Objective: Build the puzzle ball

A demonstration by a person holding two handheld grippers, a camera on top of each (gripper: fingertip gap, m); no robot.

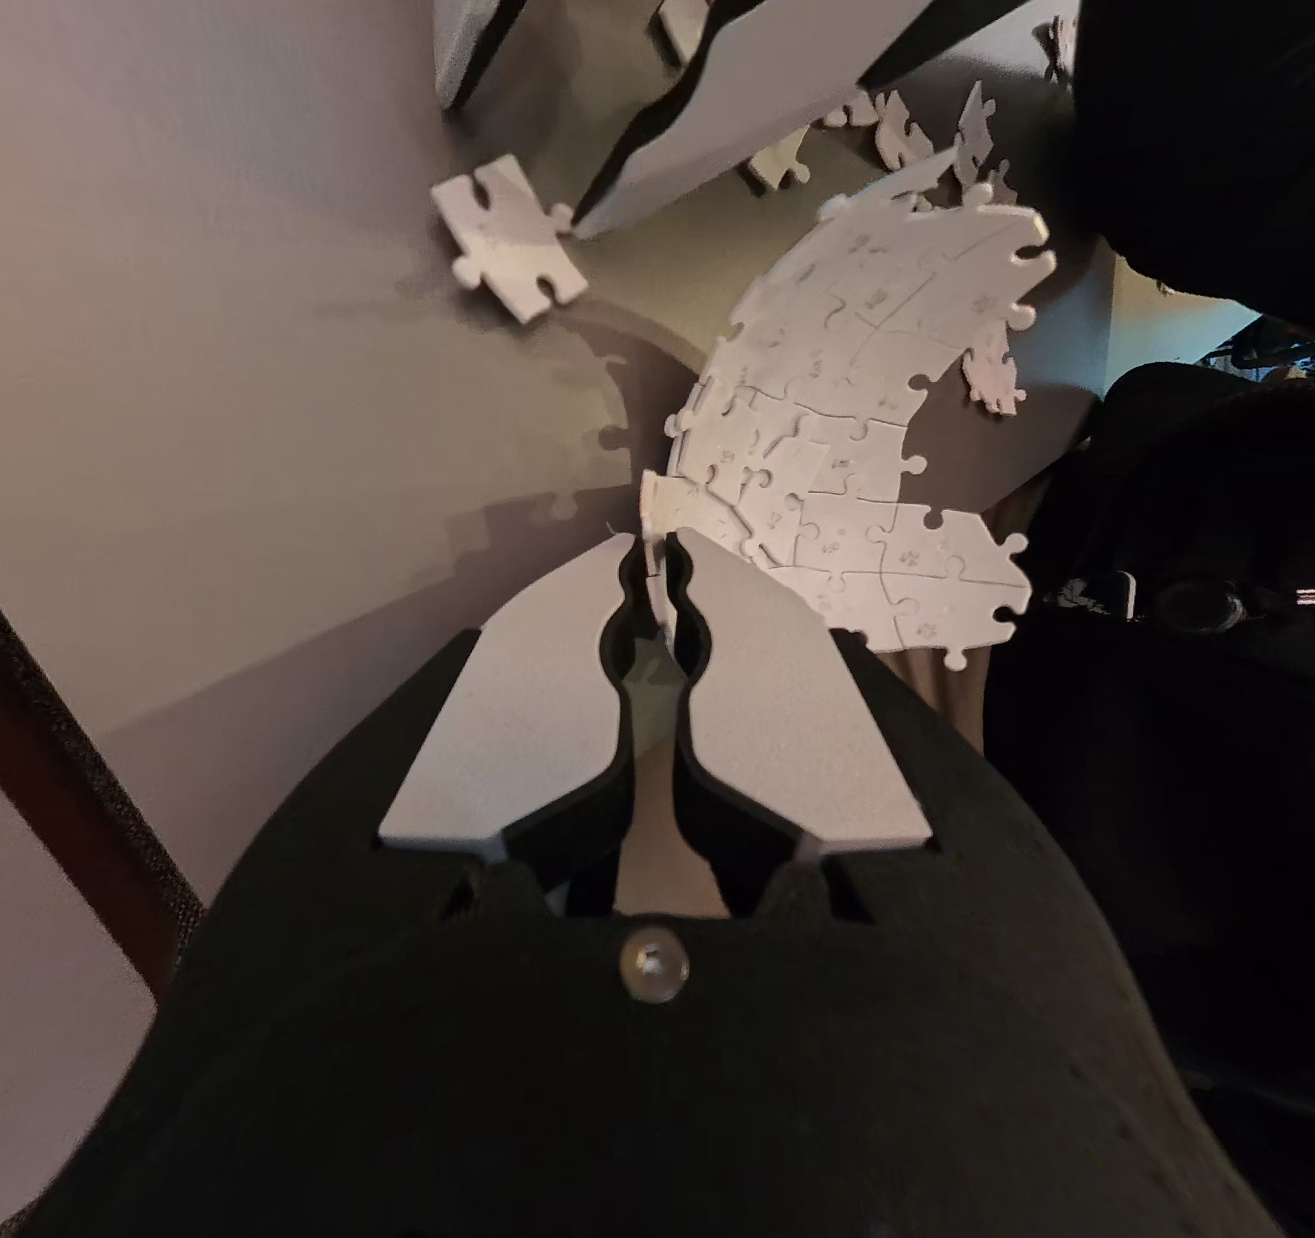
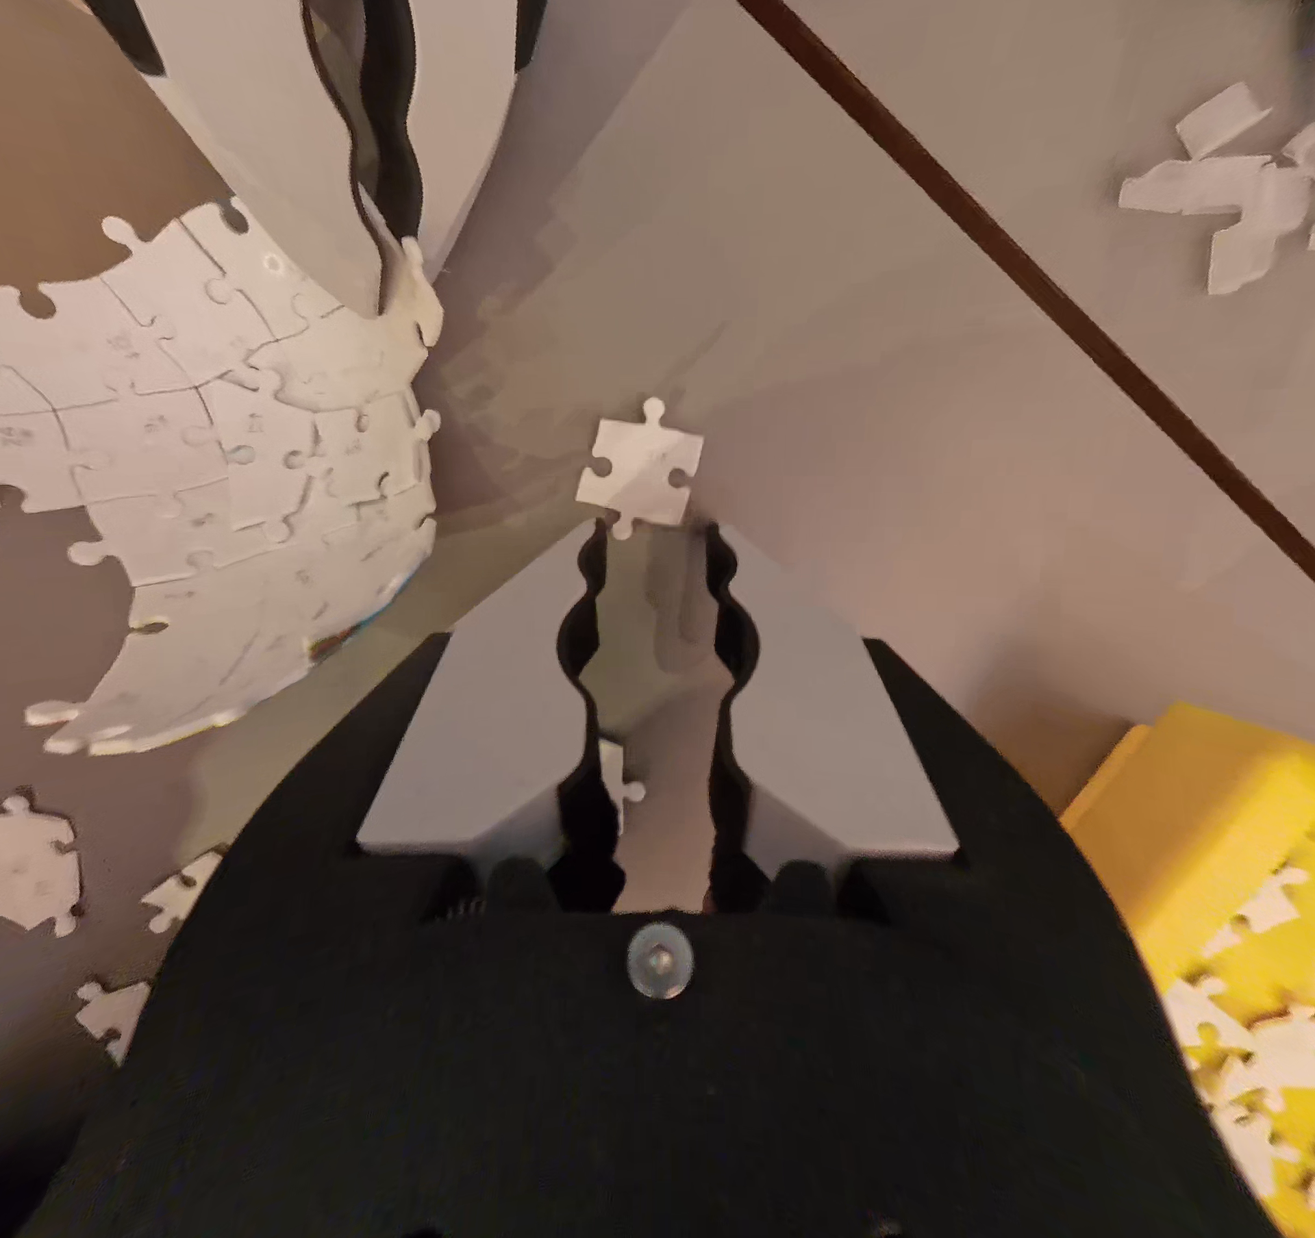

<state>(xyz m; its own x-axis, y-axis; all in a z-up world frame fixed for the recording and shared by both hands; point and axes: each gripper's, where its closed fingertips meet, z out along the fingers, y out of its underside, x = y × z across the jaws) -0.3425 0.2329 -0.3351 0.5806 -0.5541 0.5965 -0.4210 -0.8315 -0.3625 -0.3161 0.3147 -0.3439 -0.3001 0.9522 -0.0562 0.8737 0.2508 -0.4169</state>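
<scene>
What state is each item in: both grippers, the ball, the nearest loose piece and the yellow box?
Left gripper: shut on the ball's edge.
Right gripper: open, at the loose piece.
Ball: partly built, held up.
Loose piece: flat on the table, ungripped.
Yellow box: open, pieces inside.

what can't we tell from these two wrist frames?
- Left wrist view: left gripper is shut on the puzzle ball rim; its own fingers hide the grip depth.
- Right wrist view: right gripper open at the loose piece; contact unclear.
- Yellow box cut by frame edge; contents blurred.
</scene>
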